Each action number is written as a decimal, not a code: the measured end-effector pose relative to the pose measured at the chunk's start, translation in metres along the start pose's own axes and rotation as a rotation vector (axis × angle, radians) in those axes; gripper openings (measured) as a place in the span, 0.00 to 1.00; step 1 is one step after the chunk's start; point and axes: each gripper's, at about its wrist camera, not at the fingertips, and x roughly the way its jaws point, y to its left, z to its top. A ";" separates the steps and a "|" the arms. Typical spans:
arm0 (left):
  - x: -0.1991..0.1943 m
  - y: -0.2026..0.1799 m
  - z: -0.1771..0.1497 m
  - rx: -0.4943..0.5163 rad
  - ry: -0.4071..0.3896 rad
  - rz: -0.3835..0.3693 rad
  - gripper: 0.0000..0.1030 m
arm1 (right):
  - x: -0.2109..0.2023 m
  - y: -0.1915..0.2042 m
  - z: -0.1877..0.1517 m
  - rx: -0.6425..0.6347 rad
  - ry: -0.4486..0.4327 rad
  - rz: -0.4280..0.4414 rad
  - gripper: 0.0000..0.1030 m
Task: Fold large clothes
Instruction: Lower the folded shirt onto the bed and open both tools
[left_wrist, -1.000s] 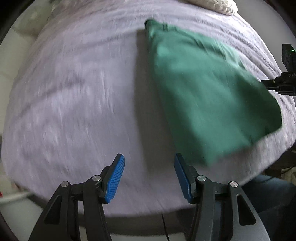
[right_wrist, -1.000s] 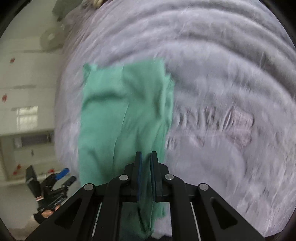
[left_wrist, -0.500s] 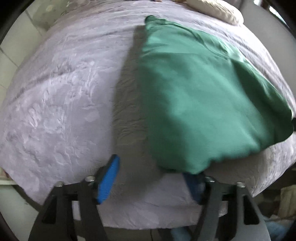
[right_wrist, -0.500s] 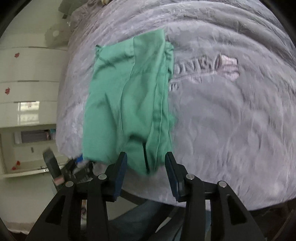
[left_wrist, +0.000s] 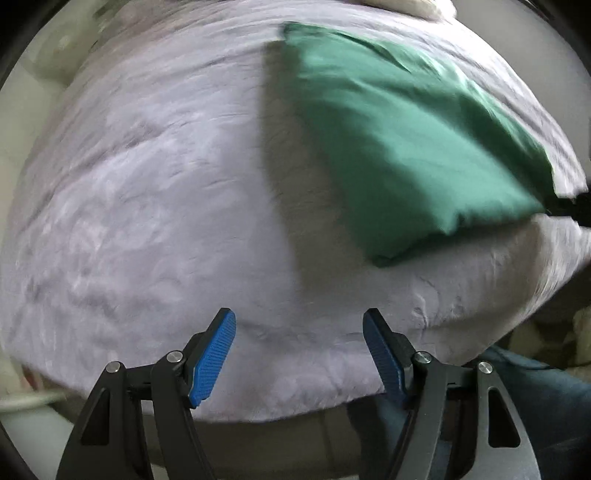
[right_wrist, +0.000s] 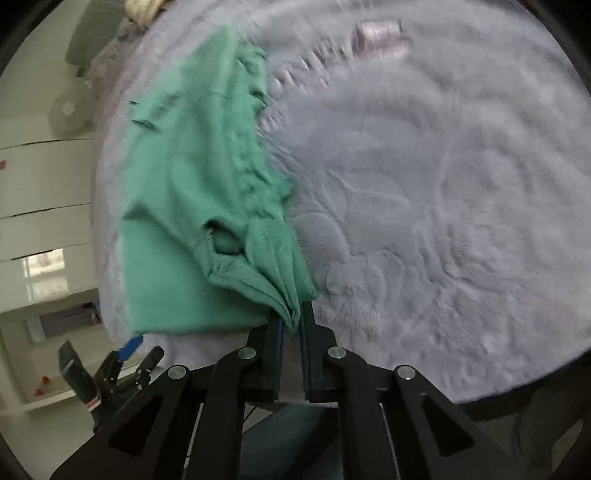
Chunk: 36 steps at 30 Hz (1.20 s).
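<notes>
A green garment (left_wrist: 406, 140) lies folded in a long strip on the lilac bed cover (left_wrist: 147, 221). In the right wrist view the green garment (right_wrist: 192, 192) runs away from me, and its near corner is bunched between the pads of my right gripper (right_wrist: 291, 314). The jaws are closing and pinch that corner. My left gripper (left_wrist: 299, 314) points down at the bare cover near the bed's front edge, open, nothing between its blue pads. The garment's near end lies up and to the right of it. The left gripper (right_wrist: 125, 354) also shows beyond the bed's edge.
The lilac bed cover (right_wrist: 443, 184) has an embossed pattern and fills most of both views. A pale pillow (left_wrist: 406, 7) lies at the far end. White cupboards (right_wrist: 37, 184) stand beyond the bed. A person's leg in blue jeans (left_wrist: 535, 387) is by the near edge.
My right gripper opened over the garment's near end, then shut on its corner and bunched it. The left gripper's jaws widened and the garment's end now lies clear of them, farther right.
</notes>
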 end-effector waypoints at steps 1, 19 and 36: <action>-0.004 0.005 0.005 -0.037 -0.012 -0.006 0.71 | -0.012 0.005 -0.001 -0.021 -0.028 0.012 0.09; 0.023 -0.013 0.075 -0.087 -0.009 0.004 0.79 | 0.033 0.032 0.046 -0.117 0.039 -0.047 0.00; -0.008 -0.043 0.118 -0.145 -0.013 0.082 0.79 | -0.017 0.083 0.050 -0.269 0.046 -0.088 0.03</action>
